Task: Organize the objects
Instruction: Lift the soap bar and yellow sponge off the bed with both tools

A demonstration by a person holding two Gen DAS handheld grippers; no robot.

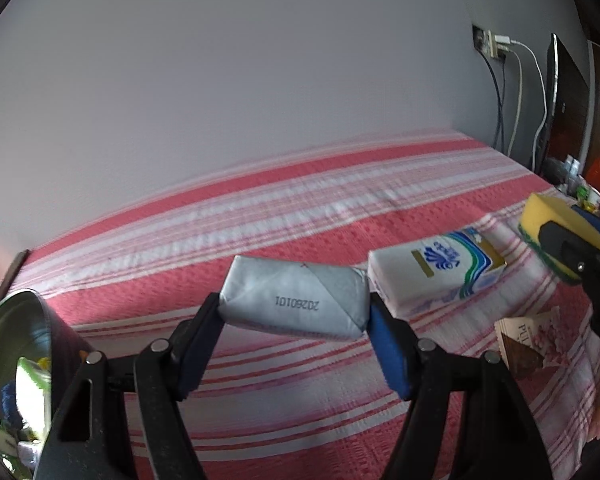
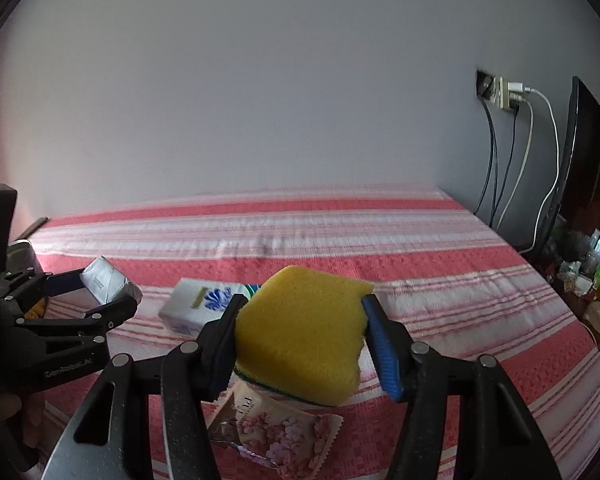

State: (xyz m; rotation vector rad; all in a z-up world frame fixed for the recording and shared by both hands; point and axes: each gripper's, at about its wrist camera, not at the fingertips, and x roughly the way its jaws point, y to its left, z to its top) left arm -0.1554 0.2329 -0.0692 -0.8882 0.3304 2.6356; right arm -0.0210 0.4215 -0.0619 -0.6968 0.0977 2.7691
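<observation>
Left gripper (image 1: 296, 312): jaws closed on the ends of a silver foil-wrapped block (image 1: 294, 300), held clear above the striped bedspread (image 1: 260, 216). Right gripper (image 2: 300, 340): jaws closed on the sides of a yellow sponge (image 2: 300, 332), also raised off the bedspread. Reference landmark: white tissue pack (image 1: 432, 272), lying on the bedspread. The silver block is just left of the pack; the sponge is to its right. A floral sachet (image 2: 280, 436) lies nearer the cameras than the pack. A metal bowl (image 1: 16, 364) sits far left.

wrist views, low, sharing bed (image 1: 300, 208)
</observation>
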